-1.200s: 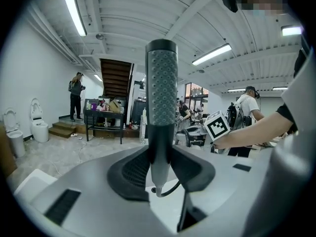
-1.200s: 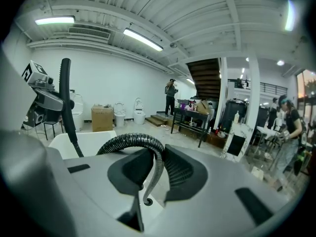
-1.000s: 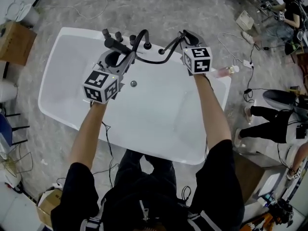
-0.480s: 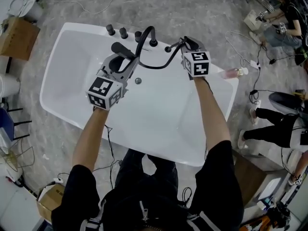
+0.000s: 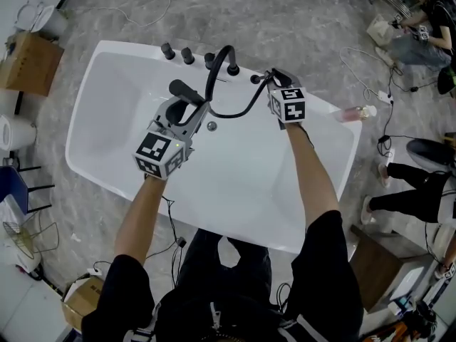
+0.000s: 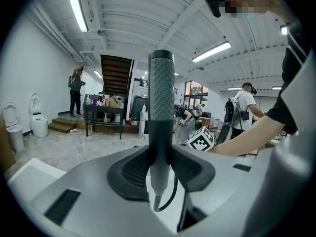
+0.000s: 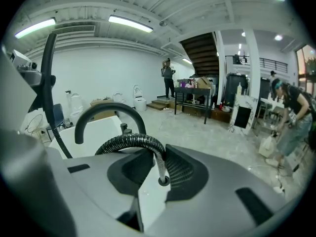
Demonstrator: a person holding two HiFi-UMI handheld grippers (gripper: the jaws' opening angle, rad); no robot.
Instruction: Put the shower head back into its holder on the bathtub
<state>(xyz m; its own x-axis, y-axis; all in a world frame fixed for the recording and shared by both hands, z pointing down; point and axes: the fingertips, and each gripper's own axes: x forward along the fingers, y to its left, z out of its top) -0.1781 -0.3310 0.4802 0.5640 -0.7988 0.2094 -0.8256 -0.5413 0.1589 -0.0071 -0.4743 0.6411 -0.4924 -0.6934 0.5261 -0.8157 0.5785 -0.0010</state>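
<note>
Both grippers have come down closer to the tub (image 5: 100, 70) since a second ago, the right one a good bit more, and its cube looks smaller from the head cam now.

Left gripper (image 5: 187, 108) is clamped on the shower head (image 5: 184, 91) around the middle of its stick body. In the left gripper view the long axis runs straight up and down: nubby spray end at the ceiling, hose end at the bottom. From the head cam the top end tips up-left toward the knobs (image 5: 187, 54). It's held in the air over the tub, just in front of the faucet (image 5: 216, 59) and not touching the rim.

Hose (image 5: 239, 110) runs off the bottom of the head, sags in a loop over the basin and climbs to the right gripper (image 5: 274, 78). That one's jaws are nearly together and pinching the hose, right above the hole (image 7: 162, 180) in the rim where the hose goes down.
</note>
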